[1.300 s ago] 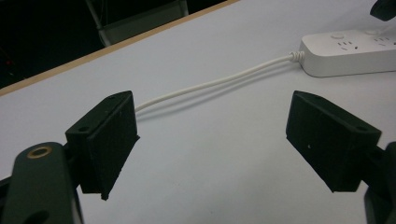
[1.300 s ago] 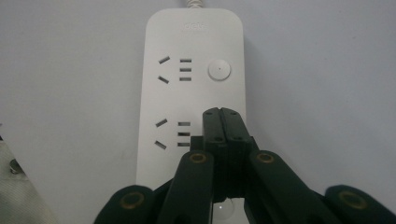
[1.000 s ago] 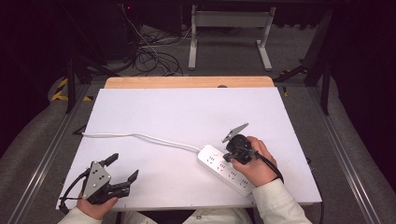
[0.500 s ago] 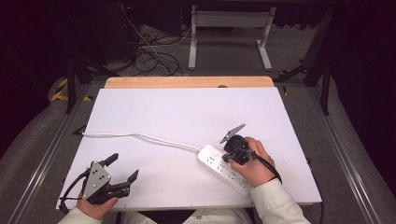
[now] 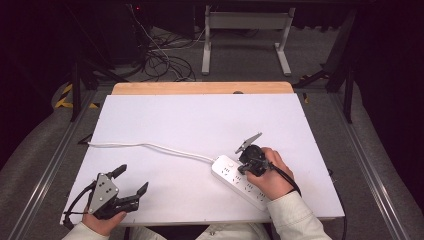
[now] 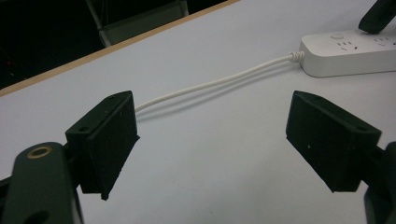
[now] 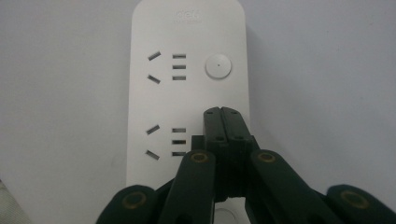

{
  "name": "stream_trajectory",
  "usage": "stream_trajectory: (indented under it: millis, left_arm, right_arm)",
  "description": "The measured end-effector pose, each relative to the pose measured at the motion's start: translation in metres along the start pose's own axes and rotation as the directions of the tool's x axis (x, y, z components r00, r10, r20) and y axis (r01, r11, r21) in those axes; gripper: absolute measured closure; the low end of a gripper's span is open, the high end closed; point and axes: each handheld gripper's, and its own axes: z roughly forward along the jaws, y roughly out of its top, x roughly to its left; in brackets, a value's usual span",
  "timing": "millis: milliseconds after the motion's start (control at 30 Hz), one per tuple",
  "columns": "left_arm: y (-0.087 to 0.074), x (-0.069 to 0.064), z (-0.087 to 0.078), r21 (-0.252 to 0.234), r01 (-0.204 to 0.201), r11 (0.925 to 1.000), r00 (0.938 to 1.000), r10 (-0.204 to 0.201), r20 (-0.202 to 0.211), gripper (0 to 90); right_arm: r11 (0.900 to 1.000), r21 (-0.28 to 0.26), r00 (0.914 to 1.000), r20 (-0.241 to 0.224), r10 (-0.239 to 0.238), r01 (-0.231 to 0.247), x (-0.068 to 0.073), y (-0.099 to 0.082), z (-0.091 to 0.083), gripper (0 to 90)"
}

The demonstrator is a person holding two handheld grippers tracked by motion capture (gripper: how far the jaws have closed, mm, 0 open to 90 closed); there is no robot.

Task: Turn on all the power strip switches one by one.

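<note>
A white power strip [image 5: 240, 179] lies on the white desk [image 5: 200, 120] toward its near right part, its white cord [image 5: 150, 146] trailing off to the left edge. The right gripper [image 7: 222, 112] points down over the strip with its jaws pressed together and nothing between them, the tips just below the round button [image 7: 218, 66] beside the sockets; whether they touch the strip cannot be told. The left gripper [image 5: 131, 181] rests at the near left corner, jaws spread wide and empty, well apart from the strip.
</note>
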Motion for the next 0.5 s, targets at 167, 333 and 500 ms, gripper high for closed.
stream_trajectory:
  millis: [167,333,500]
  left_arm:
    - [0.0,0.0,0.001,0.003,0.005,1.0,1.0,-0.005,0.004,16.9]
    - [0.0,0.001,0.0,0.003,0.0,1.0,1.0,0.0,0.002,16.9]
    - [0.0,0.0,0.001,0.003,0.001,1.0,1.0,-0.001,0.001,16.9]
  right_arm:
    - [1.0,0.003,0.9999,0.007,0.007,-0.007,0.001,0.0,0.002,90.0]
    - [0.9983,-0.041,0.999,0.015,-0.042,0.043,0.004,0.002,-0.009,90.0]
    - [0.992,-0.115,0.9985,0.02,-0.05,0.052,0.006,0.008,-0.027,90.0]
